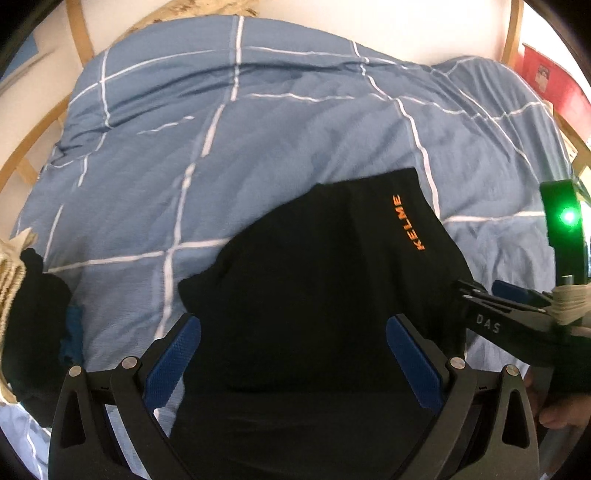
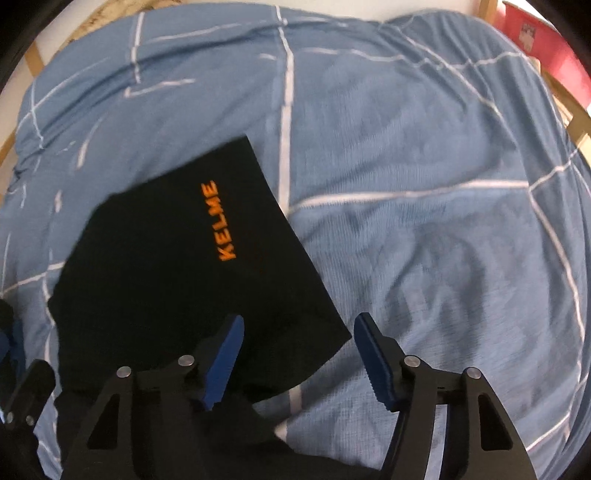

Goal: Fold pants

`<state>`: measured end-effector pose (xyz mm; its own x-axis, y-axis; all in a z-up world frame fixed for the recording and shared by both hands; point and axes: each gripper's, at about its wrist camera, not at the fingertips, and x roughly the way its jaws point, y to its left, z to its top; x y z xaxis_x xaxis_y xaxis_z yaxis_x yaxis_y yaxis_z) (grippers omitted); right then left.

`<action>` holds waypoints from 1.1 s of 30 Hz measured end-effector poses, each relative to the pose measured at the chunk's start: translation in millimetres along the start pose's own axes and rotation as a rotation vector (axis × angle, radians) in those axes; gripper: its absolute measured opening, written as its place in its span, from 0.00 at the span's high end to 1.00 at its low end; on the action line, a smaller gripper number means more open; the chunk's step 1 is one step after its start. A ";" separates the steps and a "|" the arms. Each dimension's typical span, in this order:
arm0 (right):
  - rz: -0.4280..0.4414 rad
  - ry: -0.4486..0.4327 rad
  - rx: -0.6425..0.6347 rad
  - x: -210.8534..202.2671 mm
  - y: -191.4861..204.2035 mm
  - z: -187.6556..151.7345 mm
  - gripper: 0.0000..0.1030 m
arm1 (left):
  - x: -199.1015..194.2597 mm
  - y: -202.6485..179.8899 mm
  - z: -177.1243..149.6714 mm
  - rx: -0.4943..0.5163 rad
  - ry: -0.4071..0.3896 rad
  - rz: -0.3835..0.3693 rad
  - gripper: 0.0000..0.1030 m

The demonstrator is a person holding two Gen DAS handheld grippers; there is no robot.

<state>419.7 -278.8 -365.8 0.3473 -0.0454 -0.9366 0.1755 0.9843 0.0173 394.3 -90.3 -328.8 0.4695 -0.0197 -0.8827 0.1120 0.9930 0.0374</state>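
Observation:
Black pants (image 1: 325, 280) with an orange KELME logo lie folded on a blue checked duvet (image 1: 258, 122). My left gripper (image 1: 293, 343) is open, its blue pads spread wide over the near part of the pants, holding nothing. My right gripper (image 2: 299, 343) is open above the pants' right corner (image 2: 332, 332), one pad over the cloth and the other over the duvet. The pants also show in the right wrist view (image 2: 166, 266). The right gripper also shows at the right edge of the left wrist view (image 1: 476, 291).
The duvet (image 2: 424, 184) covers the whole bed. A dark pile of clothes (image 1: 33, 325) lies at the left edge. A wooden bed frame (image 1: 79, 29) curves around the back. A red box (image 1: 554, 85) stands at the far right.

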 end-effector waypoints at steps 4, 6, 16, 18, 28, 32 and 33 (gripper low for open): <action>-0.005 0.041 -0.011 10.2 -6.0 -8.9 0.62 | 3.3 -7.9 -3.6 0.019 0.014 -0.007 0.01; -0.006 0.049 -0.012 9.6 -11.6 -16.2 0.77 | 3.2 -12.3 -5.9 0.028 0.019 -0.013 0.01; -0.054 0.058 0.078 -9.5 -50.1 -59.9 0.86 | 6.6 -29.6 -19.9 0.047 0.063 -0.049 0.01; -0.074 0.078 0.093 -8.6 -52.0 -64.1 0.85 | 7.1 -28.5 -21.2 0.044 0.074 -0.043 0.01; -0.186 -0.011 0.116 -52.8 -62.0 -53.9 0.48 | -15.2 22.7 -9.7 0.024 -0.024 0.026 0.01; -0.096 -0.100 0.038 -54.8 -28.4 -15.4 0.47 | -9.2 65.6 5.0 0.012 -0.057 0.069 0.04; -0.076 -0.114 0.025 -53.8 -20.5 -6.1 0.47 | -5.0 74.0 7.8 0.010 -0.051 0.083 0.08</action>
<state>391.8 -295.5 -317.9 0.4339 -0.1403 -0.8900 0.2278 0.9728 -0.0423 407.1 -17.6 -318.0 0.5215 0.0566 -0.8514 0.0796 0.9902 0.1145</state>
